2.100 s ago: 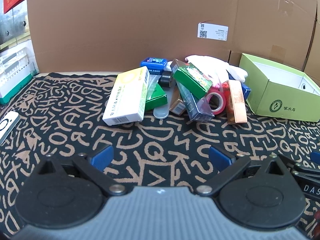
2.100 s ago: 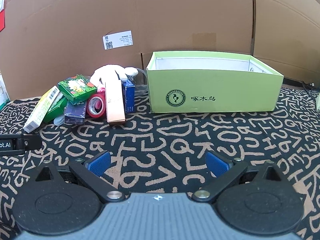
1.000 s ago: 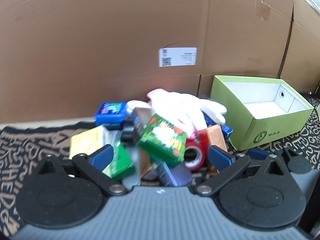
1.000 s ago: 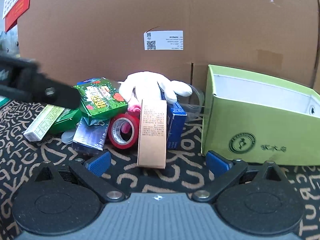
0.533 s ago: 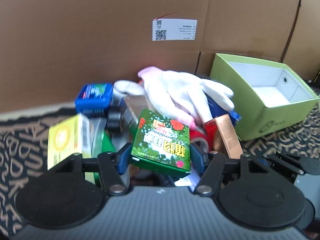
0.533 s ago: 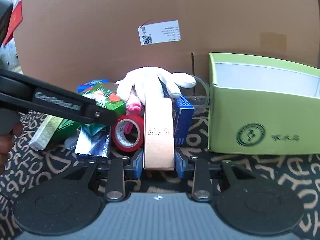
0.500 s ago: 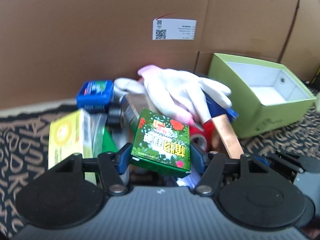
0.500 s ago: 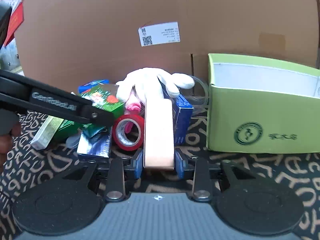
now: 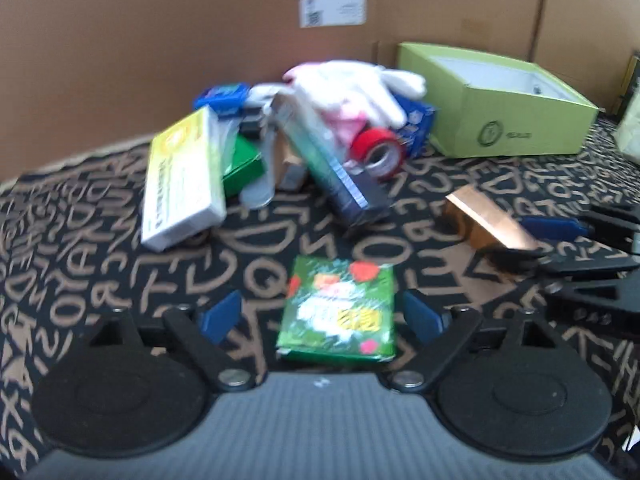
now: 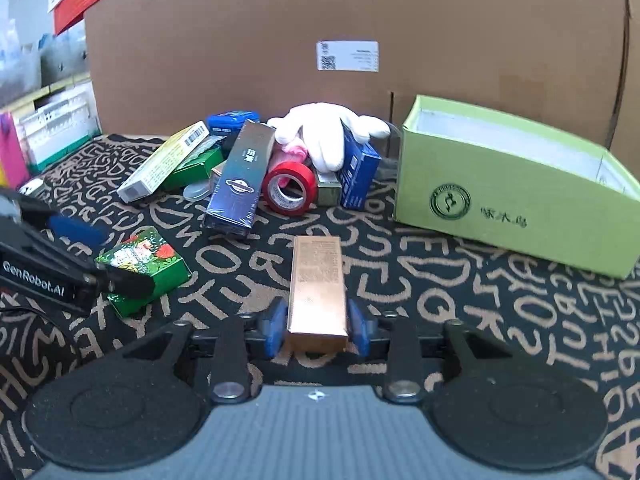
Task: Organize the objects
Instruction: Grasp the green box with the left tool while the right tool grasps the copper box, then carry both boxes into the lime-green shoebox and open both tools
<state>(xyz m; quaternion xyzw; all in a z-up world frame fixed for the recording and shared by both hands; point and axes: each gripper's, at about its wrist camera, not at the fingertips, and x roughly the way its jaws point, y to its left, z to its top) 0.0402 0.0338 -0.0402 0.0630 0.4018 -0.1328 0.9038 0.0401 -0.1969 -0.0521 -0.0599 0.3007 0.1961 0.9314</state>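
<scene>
My left gripper (image 9: 320, 316) is open, with the green flowered box (image 9: 340, 314) lying flat on the patterned mat between its fingers; the box also shows in the right wrist view (image 10: 144, 264). My right gripper (image 10: 317, 330) is shut on the copper-coloured box (image 10: 318, 286), held low over the mat; that box shows in the left wrist view (image 9: 486, 222). A pile lies behind: a yellow-white box (image 9: 182, 178), a dark blue box (image 10: 240, 178), a red tape roll (image 10: 289, 188) and a white glove (image 10: 324, 136).
An open lime-green shoebox (image 10: 516, 184) stands to the right of the pile. A large cardboard wall (image 10: 360, 20) closes the back. A blue carton (image 10: 360, 172) leans under the glove. White racks (image 10: 52, 128) stand at the far left.
My left gripper pulled back from the pile, set the green flowered box on the mat and opened. My right gripper drew the copper box back out of the pile, still shut on it.
</scene>
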